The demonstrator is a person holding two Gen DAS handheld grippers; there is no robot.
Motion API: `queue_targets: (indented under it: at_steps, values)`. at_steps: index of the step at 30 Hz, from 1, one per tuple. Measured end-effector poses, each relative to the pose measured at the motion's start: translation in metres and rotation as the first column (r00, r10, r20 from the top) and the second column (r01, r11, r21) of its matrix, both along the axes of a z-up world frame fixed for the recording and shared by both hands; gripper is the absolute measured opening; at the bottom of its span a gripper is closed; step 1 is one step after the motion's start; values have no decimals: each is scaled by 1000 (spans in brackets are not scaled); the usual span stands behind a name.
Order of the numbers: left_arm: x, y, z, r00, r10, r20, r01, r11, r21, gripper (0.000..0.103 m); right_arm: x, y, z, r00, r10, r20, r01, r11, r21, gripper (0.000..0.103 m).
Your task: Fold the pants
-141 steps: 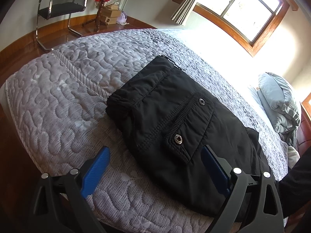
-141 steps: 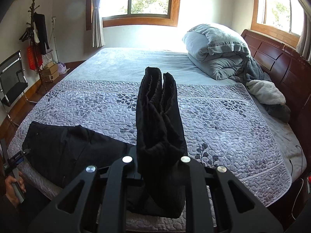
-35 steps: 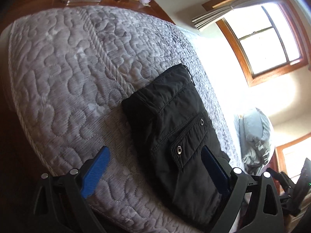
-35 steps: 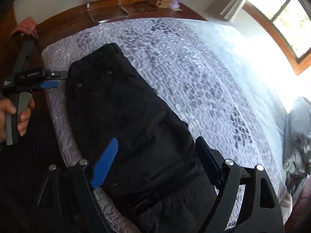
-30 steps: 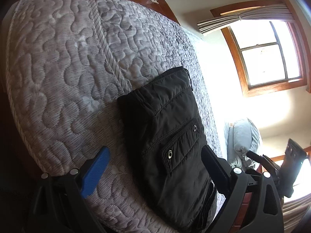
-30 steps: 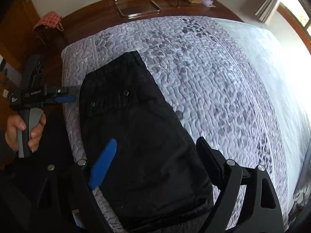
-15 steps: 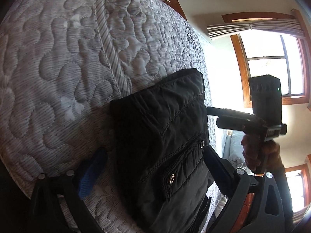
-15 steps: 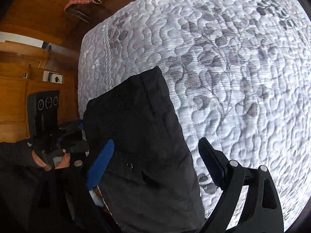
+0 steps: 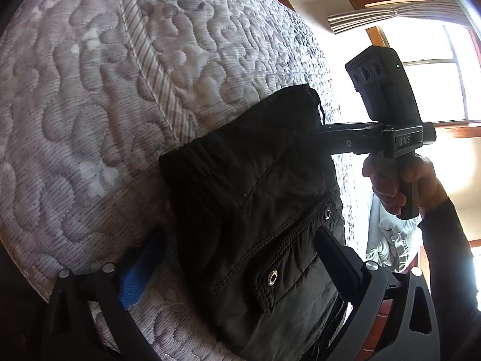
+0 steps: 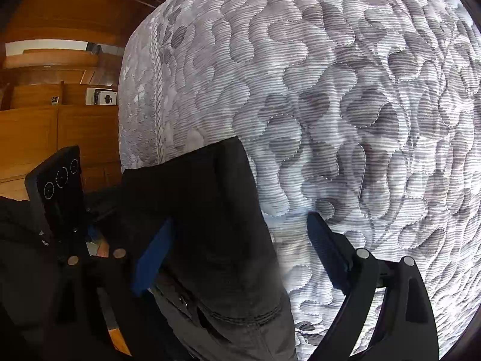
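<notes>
Black pants [image 9: 258, 198] lie folded on the grey quilted bed [image 9: 120, 90] near its foot edge, waist end toward me, with a snap-button pocket flap on top. My left gripper [image 9: 237, 258] is open, low over the near waist corner, its jaws either side of the cloth. My right gripper [image 10: 237, 246] is open, jaws straddling the far waist corner of the pants [image 10: 210, 210]. The right tool and hand [image 9: 390, 138] also show in the left wrist view, at the pants' far edge.
The bed's foot edge drops to a wooden floor and wooden cabinets [image 10: 45, 120]. A window [image 9: 436, 90] with a curtain is behind. A bundled grey duvet [image 9: 387, 246] lies further up the bed.
Both grippers have dropped close to the waist end of the pants from either side. The right gripper, which held the legs up earlier, has let them go; the legs now lie folded over.
</notes>
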State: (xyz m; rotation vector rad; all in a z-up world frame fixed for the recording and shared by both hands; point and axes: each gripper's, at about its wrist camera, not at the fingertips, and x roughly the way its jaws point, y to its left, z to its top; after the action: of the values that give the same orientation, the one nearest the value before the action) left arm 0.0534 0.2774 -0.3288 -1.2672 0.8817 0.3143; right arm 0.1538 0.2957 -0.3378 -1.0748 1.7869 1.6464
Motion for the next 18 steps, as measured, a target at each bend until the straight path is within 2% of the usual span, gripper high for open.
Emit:
queue_targets:
  at_steps: [6, 9, 12, 14, 18]
  values:
    - [1, 12, -1, 1000, -15, -4, 15, 1000, -17, 99, 3, 8, -1, 1000, 29, 8, -29, 999, -26, 90]
    - [-10, 23, -1, 1000, -9, 25, 11, 999, -43, 99, -8, 15, -2, 999, 42, 13, -42, 999, -28, 90]
    - [-39, 38, -8, 992, 85, 98, -73, 990, -120, 98, -18, 26, -2, 999, 40, 3, -40, 999, -34, 90]
    - [-45, 45, -15, 985, 122, 118, -101, 980, -169, 98, -18, 28, 2, 999, 34, -15, -34, 999, -30, 90]
    - [-39, 48, -16, 988, 114, 103, -99, 985, -143, 99, -25, 34, 2, 998, 42, -55, -43, 999, -22, 90]
